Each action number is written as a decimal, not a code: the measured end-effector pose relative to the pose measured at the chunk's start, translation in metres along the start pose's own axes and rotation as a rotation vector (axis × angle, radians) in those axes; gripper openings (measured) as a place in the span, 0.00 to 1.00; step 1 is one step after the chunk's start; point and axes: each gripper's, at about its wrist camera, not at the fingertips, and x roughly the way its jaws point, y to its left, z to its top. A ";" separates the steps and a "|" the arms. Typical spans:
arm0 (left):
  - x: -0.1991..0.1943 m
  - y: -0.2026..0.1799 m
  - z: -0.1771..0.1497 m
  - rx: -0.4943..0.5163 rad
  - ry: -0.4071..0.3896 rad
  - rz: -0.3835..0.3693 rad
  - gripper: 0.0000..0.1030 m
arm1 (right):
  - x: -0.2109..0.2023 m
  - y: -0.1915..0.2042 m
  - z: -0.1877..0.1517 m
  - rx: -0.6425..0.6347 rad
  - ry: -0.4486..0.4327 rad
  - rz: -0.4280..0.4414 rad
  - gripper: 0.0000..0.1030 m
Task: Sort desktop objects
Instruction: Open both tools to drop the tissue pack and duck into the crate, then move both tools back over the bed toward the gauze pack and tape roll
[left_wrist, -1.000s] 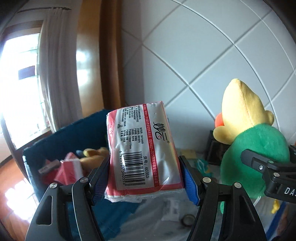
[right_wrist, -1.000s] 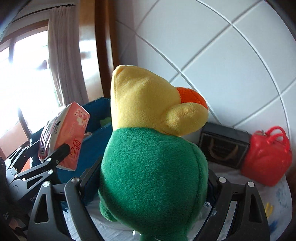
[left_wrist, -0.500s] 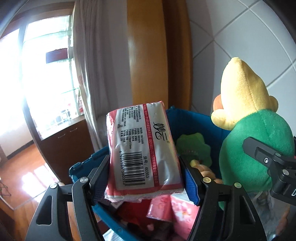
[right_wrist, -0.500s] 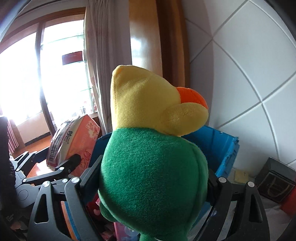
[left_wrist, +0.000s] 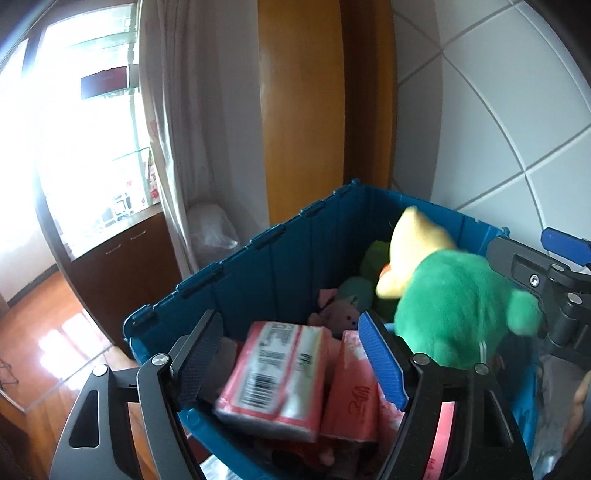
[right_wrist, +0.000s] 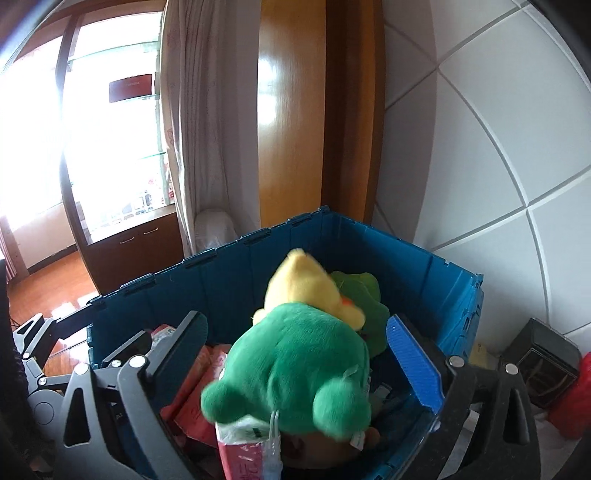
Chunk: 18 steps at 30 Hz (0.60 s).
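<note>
A blue storage crate (left_wrist: 258, 273) stands against the tiled wall and also shows in the right wrist view (right_wrist: 424, 280). My left gripper (left_wrist: 291, 362) is open above the crate. A pink tissue pack (left_wrist: 280, 373) with a barcode is free of its fingers, blurred, lying in the crate beside another pink pack (left_wrist: 354, 395). My right gripper (right_wrist: 295, 362) is open. The green and yellow plush duck (right_wrist: 299, 354) is blurred between and below its fingers, over the crate's contents. The duck also shows in the left wrist view (left_wrist: 450, 299).
The crate holds other plush toys (left_wrist: 340, 314) and pink packs (right_wrist: 199, 380). A dark box (right_wrist: 543, 354) and a red object (right_wrist: 576, 398) stand right of the crate. Curtain (right_wrist: 192, 129), wooden door frame (right_wrist: 295, 110) and a low cabinet (left_wrist: 122, 254) lie behind it.
Both grippers have opened over the crate. The tissue pack has dropped out of the left one and the plush duck out of the right one, both down into the crate.
</note>
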 end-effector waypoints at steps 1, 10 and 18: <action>0.000 -0.001 -0.001 0.003 0.001 -0.001 0.76 | -0.001 -0.001 -0.001 0.003 -0.001 -0.004 0.96; -0.017 -0.010 -0.016 0.014 0.005 -0.007 0.76 | -0.015 -0.003 -0.010 0.020 0.010 -0.016 0.97; -0.032 -0.012 -0.029 0.022 0.015 -0.015 0.76 | -0.033 0.006 -0.022 0.016 0.014 -0.015 1.00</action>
